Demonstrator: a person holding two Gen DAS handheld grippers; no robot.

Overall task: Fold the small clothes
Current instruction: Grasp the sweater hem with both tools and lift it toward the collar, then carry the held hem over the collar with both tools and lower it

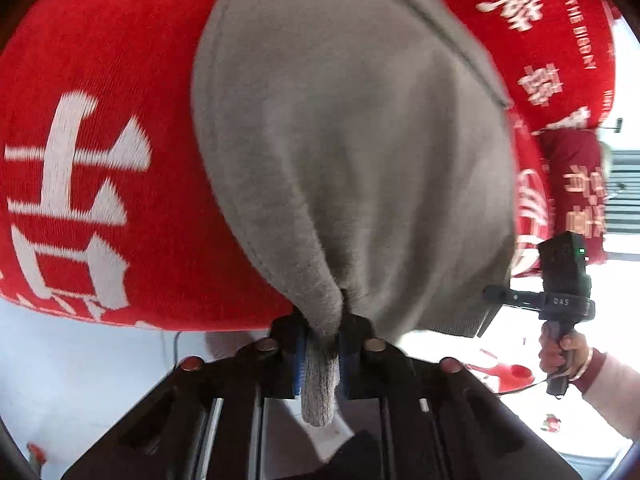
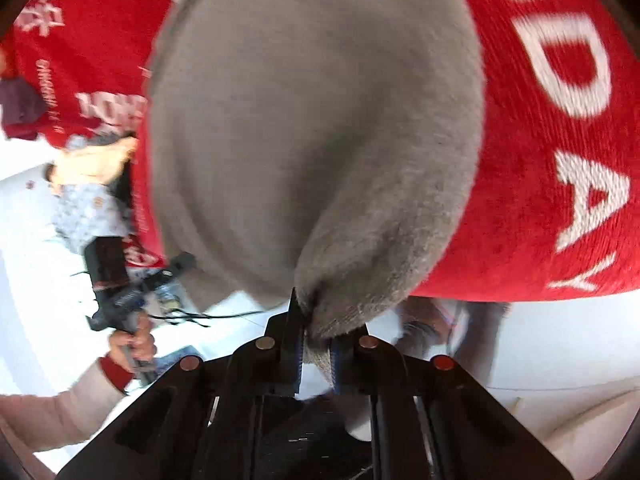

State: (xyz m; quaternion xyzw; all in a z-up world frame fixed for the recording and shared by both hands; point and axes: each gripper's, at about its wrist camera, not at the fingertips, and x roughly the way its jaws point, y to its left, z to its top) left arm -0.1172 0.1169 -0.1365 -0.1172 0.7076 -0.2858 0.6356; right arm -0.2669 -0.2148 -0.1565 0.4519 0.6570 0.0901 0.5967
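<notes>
A small grey knit garment (image 1: 352, 152) hangs stretched between both grippers, lifted above a red cloth with white lettering (image 1: 104, 184). My left gripper (image 1: 322, 352) is shut on one bunched corner of the garment. My right gripper (image 2: 316, 348) is shut on another bunched corner of the same grey garment (image 2: 312, 128). The right gripper also shows in the left wrist view (image 1: 496, 294) at the garment's right edge; the left gripper shows in the right wrist view (image 2: 180, 262) at its left edge. The garment fills most of both views and hides what lies below it.
The red lettered cloth (image 2: 560, 152) covers the surface behind the garment. A dark red folded item (image 1: 576, 184) lies at the far right. A patterned pale fabric pile (image 2: 88, 208) lies at the left. White surface (image 1: 80, 368) shows below the cloth's edge.
</notes>
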